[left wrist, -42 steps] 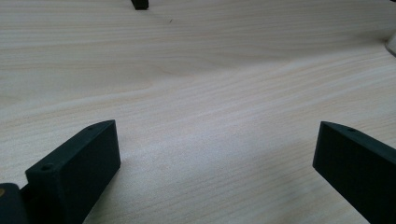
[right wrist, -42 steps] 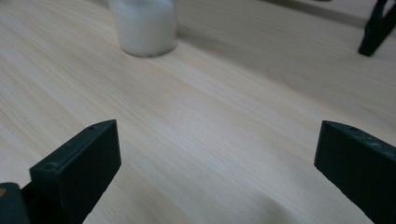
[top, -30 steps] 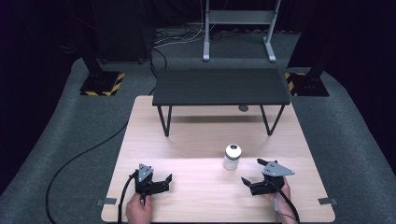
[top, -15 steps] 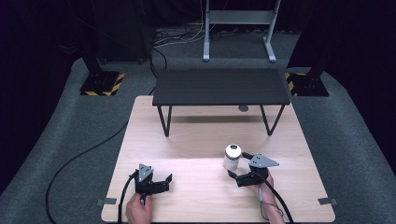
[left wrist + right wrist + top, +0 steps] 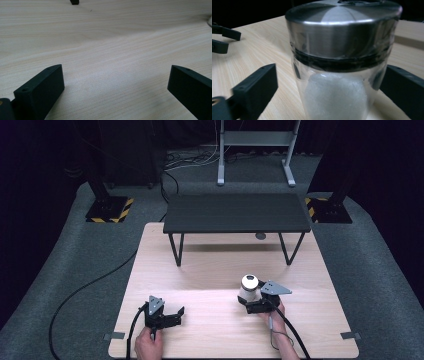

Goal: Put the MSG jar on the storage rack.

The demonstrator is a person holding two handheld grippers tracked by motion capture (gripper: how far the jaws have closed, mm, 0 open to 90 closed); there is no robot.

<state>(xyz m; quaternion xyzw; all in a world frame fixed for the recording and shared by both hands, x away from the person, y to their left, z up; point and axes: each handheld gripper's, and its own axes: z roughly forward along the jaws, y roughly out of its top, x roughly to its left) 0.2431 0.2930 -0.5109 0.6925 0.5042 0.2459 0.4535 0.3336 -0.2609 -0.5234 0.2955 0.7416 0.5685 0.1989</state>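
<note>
A clear glass jar [image 5: 248, 287] with a brushed-metal lid and a white filling stands upright on the wooden table [image 5: 210, 275], right of centre. In the right gripper view the jar [image 5: 342, 50] is close up. My right gripper [image 5: 249, 301] reaches it from the near side, one jaw on each side of its lower body. Its jaws have just been closing; a gap still shows at the left jaw, so the gripper [image 5: 329, 92] counts as open. My left gripper [image 5: 176, 316] rests at the near left, open over bare wood [image 5: 116, 85].
A low black bench [image 5: 237, 212] on thin legs spans the far half of the table. A small grey disc [image 5: 260, 236] lies under it. Tape marks [image 5: 114, 336] sit at the near corners. Cables trail from both grippers toward the near edge.
My right gripper has moved left and down to the jar, and its jaws now flank the jar. The left gripper has stayed put.
</note>
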